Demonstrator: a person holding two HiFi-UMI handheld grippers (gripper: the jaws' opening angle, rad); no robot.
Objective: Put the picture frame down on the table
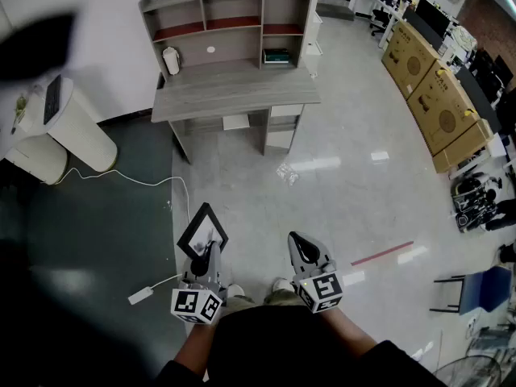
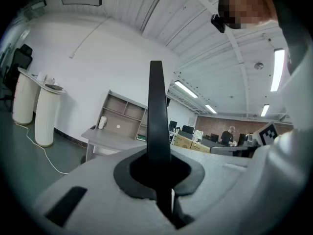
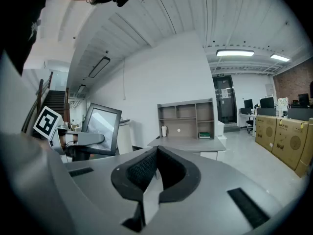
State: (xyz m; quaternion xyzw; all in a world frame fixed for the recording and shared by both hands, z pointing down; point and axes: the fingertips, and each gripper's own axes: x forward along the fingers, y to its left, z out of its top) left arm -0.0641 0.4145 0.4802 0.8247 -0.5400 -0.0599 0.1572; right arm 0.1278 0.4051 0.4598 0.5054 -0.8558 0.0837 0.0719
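Our left tool point(image 1: 210, 250) is clamped on the edge of the picture frame point(image 1: 203, 229), well apart from the counter point(image 1: 234, 95), and our right tool point(image 1: 297, 240) is shut and empty, so we think the frame could slip from that one thin grip.

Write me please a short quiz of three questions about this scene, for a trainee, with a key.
1. True or false: the left gripper is shut on the picture frame.
2. What is between the jaws of the right gripper? A) a cup B) nothing C) a cloth
3. Short answer: is the picture frame already on the table?

Key: 1 true; 2 B, the jaws are together and empty; 3 no, it is held up over the floor, and the table stands further ahead by the wall.
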